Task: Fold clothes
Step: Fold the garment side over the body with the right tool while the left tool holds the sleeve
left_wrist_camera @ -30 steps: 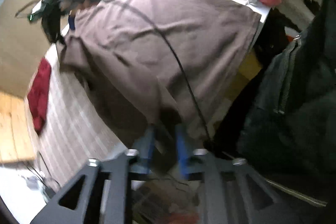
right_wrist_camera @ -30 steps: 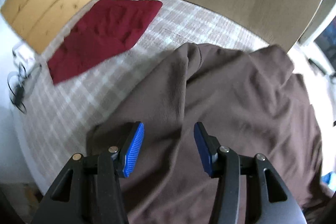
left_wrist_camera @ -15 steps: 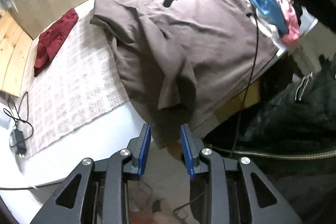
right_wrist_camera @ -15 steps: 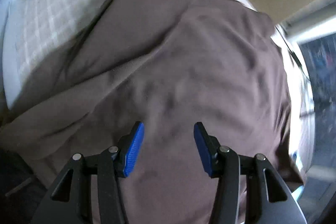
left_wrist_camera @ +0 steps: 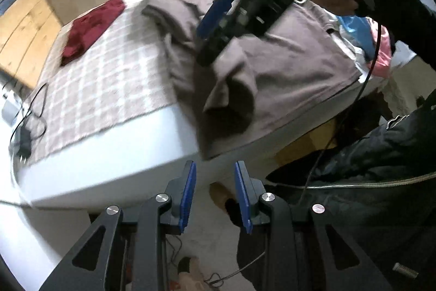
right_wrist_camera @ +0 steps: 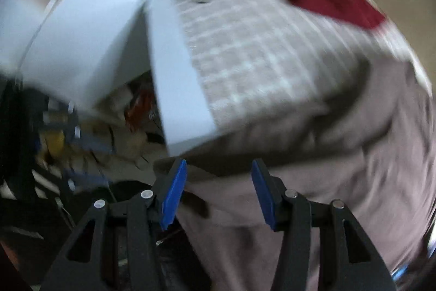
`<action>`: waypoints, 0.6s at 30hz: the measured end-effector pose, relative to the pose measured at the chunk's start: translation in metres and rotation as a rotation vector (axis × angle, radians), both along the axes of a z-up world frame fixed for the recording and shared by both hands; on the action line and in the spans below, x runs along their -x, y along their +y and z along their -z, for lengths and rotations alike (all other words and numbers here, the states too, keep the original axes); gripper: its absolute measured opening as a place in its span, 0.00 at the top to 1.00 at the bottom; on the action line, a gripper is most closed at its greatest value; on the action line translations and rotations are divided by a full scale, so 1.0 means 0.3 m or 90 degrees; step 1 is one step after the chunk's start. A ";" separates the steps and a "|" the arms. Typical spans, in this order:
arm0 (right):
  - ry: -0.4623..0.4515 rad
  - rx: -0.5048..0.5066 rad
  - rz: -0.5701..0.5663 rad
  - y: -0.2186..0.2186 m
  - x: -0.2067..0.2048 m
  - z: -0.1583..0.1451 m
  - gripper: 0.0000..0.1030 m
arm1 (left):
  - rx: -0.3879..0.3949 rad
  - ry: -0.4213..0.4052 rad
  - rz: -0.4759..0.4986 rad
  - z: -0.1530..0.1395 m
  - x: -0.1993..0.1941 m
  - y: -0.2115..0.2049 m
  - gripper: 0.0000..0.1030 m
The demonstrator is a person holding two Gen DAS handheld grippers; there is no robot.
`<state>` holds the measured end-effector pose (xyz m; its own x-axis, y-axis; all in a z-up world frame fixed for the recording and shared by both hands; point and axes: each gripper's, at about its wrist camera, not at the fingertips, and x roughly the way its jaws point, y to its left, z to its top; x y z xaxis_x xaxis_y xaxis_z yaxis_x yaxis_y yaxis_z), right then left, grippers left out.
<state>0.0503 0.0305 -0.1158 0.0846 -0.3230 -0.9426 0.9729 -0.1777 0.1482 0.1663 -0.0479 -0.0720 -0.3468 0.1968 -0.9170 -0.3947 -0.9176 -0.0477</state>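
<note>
Brown shirt (left_wrist_camera: pixel 286 67): only left view shows the clothes pile (left_wrist_camera: pixel 362 37).

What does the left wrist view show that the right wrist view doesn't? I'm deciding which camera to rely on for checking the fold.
Only the left wrist view shows the right gripper from outside, hovering over the brown garment, plus the heap of coloured clothes and the dark jacket. Only the right wrist view, heavily blurred, shows clutter under the table and its own jaws standing open above the garment's hanging edge. Both share the brown garment, the checked cloth and the red garment.
</note>
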 end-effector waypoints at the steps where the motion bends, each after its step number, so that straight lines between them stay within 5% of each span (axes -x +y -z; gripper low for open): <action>1: 0.013 -0.010 -0.025 -0.010 -0.018 0.021 0.40 | -0.001 0.002 -0.006 0.001 -0.009 -0.007 0.73; 3: 0.036 -0.074 -0.037 0.017 -0.021 0.078 0.42 | -0.003 0.010 -0.017 0.001 -0.026 -0.018 0.73; 4: 0.048 -0.108 -0.041 0.032 -0.022 0.107 0.52 | -0.005 0.014 -0.022 0.001 -0.033 -0.022 0.73; 9: -0.029 -0.183 0.022 0.327 0.006 0.089 0.54 | -0.031 0.030 -0.012 0.007 -0.028 0.004 0.73; 14: -0.032 -0.067 0.179 0.404 0.130 -0.025 0.42 | -0.045 0.045 0.013 0.039 0.075 0.076 0.73; 18: -0.018 -0.034 0.200 0.292 0.197 -0.012 0.42 | -0.025 0.031 0.027 0.078 0.118 0.088 0.73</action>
<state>-0.0089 0.1182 -0.1123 0.0142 -0.2874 -0.9577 0.8649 -0.4770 0.1560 0.1309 -0.0214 -0.0954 -0.3816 0.2473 -0.8906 -0.4364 -0.8976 -0.0623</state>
